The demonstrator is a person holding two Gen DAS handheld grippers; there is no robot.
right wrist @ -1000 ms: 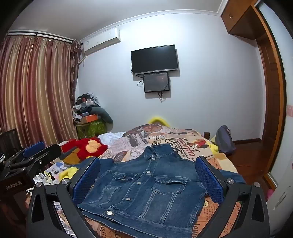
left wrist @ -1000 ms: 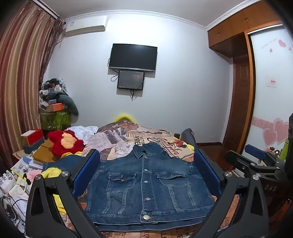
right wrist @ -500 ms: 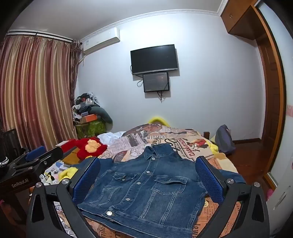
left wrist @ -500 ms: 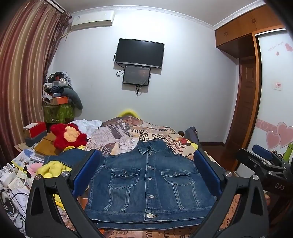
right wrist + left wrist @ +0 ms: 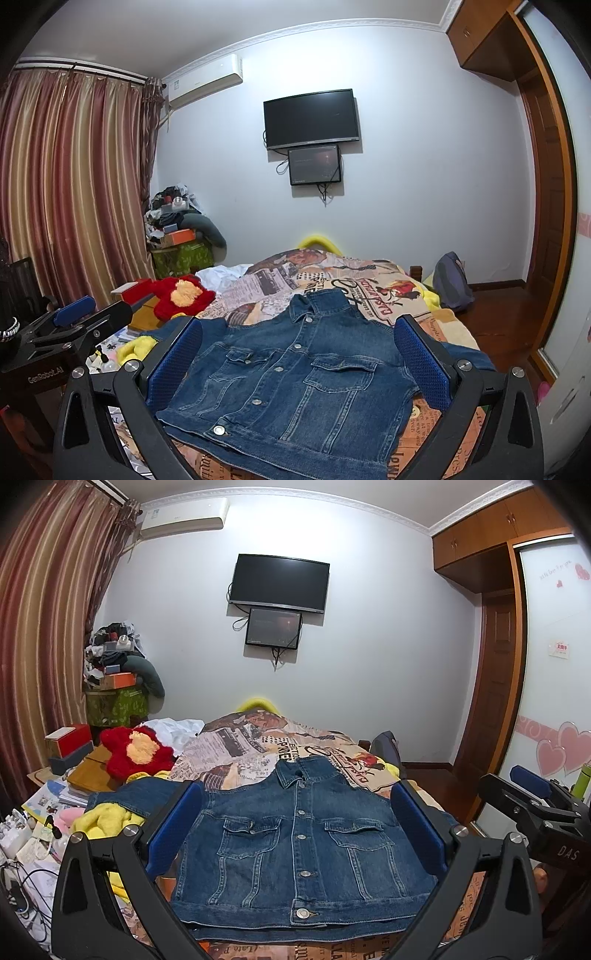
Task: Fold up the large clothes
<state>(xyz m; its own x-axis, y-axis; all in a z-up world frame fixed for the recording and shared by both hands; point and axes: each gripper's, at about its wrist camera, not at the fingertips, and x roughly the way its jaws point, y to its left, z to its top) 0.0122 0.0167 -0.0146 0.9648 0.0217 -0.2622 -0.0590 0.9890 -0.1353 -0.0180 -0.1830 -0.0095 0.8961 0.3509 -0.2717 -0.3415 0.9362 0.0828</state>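
Note:
A blue denim jacket (image 5: 299,834) lies flat and buttoned on the printed bedspread (image 5: 240,746), collar away from me. Its left sleeve (image 5: 136,794) stretches out to the left, while the right sleeve (image 5: 469,354) shows past the body in the right wrist view. My left gripper (image 5: 295,805) hovers open above the jacket (image 5: 295,373), holding nothing. My right gripper (image 5: 297,332) is also open and holds nothing above the same jacket. Each gripper shows at the other view's edge: the right gripper (image 5: 532,801) on the right, the left gripper (image 5: 74,325) on the left.
A red plush toy (image 5: 136,749) and yellow cloth (image 5: 103,819) sit left of the jacket, with boxes, papers and cables (image 5: 22,849) beyond. A grey bag (image 5: 452,280) stands at the bed's far right corner. Wardrobe (image 5: 498,683) on the right, striped curtains (image 5: 70,184) on the left.
The left gripper has risen and tilted up a little, so the jacket sits lower in its view. The right gripper has barely moved. Both stay open.

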